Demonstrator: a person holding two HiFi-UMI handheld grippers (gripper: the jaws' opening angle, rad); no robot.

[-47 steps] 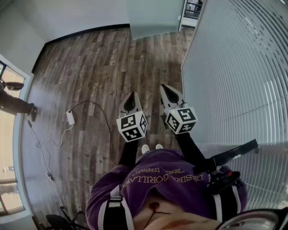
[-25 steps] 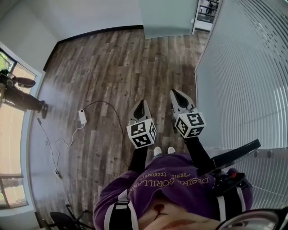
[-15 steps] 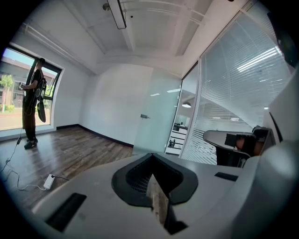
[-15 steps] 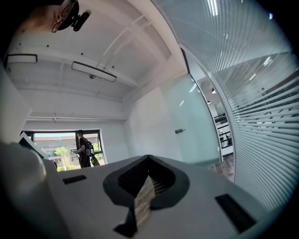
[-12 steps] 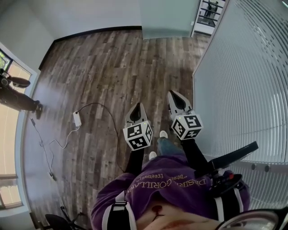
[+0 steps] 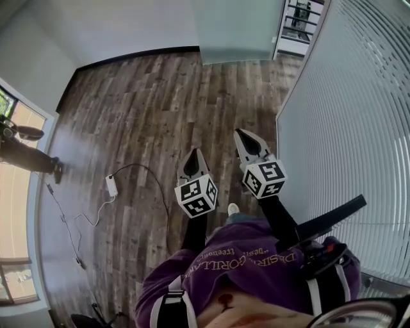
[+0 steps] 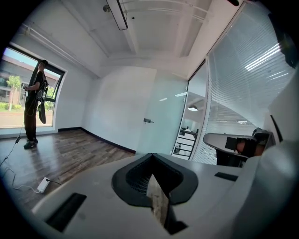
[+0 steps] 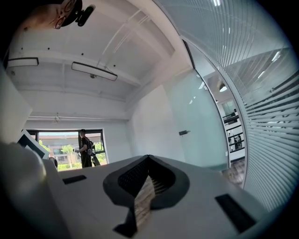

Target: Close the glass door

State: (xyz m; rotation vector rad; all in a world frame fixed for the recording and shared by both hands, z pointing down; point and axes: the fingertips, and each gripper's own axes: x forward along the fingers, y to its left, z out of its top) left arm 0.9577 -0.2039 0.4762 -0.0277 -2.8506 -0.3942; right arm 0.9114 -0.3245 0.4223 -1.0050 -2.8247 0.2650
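Observation:
The frosted glass door (image 6: 234, 29) stands swung open at the far end of the room, beside a doorway (image 6: 300, 19). In the left gripper view the glass door (image 7: 163, 119) shows ahead with a small handle (image 7: 148, 121). In the right gripper view the glass door (image 8: 198, 123) and its handle (image 8: 184, 133) also lie ahead. My left gripper (image 6: 194, 154) and right gripper (image 6: 241, 134) are held side by side over the wood floor, well short of the door. Both are shut and empty, as their own views show: left gripper (image 7: 152, 155), right gripper (image 8: 148, 156).
A striped frosted glass wall (image 6: 346, 128) runs along the right. A white charger (image 6: 112, 186) with its cable lies on the floor at left. A person (image 6: 25, 157) stands by the window at far left, also visible as a person (image 7: 35, 107) in the left gripper view.
Both grippers have travelled forward over the floor toward the door with the walking wearer. The charger has slid back in the head view. The jaws have stayed shut.

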